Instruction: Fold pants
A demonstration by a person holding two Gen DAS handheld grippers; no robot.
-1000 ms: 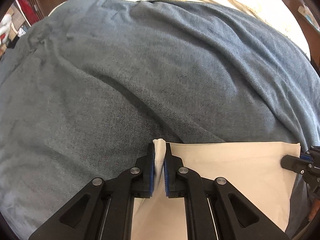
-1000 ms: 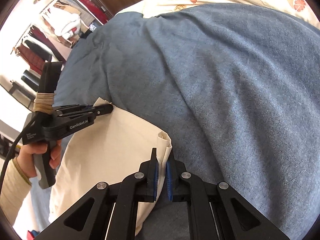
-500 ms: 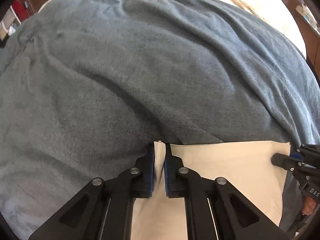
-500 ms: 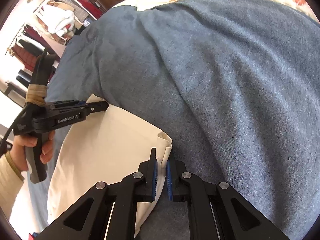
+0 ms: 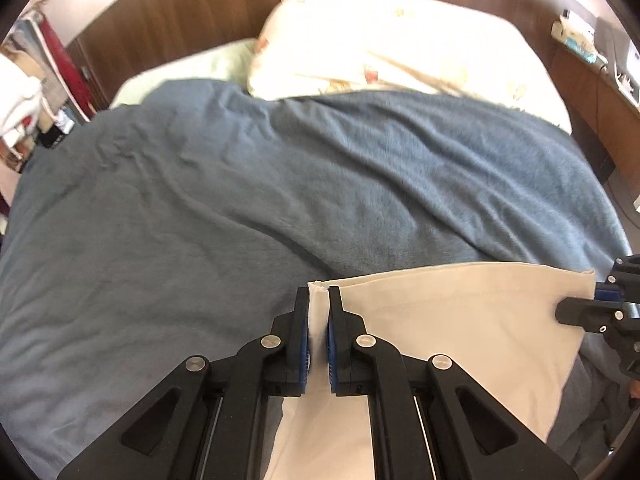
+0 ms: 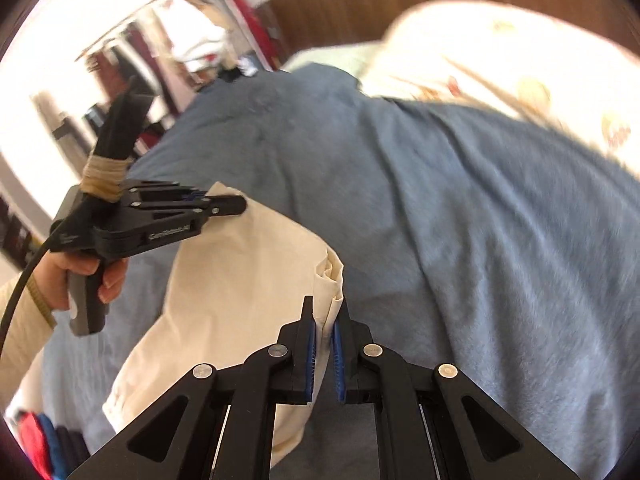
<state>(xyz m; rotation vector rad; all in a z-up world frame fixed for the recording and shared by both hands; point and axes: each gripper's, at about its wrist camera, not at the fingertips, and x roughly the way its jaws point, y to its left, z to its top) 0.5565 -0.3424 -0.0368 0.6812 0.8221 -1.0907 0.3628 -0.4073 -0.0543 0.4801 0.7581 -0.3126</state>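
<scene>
the left gripper (image 5: 319, 292) and right gripper (image 6: 325, 304) are each clamping a corner of the cream pants (image 5: 460, 320), holding that edge above the blue blanket (image 5: 240, 200). next, they are likely needing to carry it evenly across for a fold.

One pair of cream pants (image 5: 448, 320) shows, folded flat. Two grippers are in view: the left gripper (image 5: 319, 300) and the right gripper (image 6: 325, 312), each with two fingers. One blue blanket (image 5: 280, 184) covers one bed. One patterned pillow (image 5: 384, 40) lies at the head, with one pale green pillow (image 5: 188, 68) beside it. One hand (image 6: 86, 276) shows, in one cream sleeve (image 6: 20, 328). The clothes hanging in the background are too blurred to count.
</scene>
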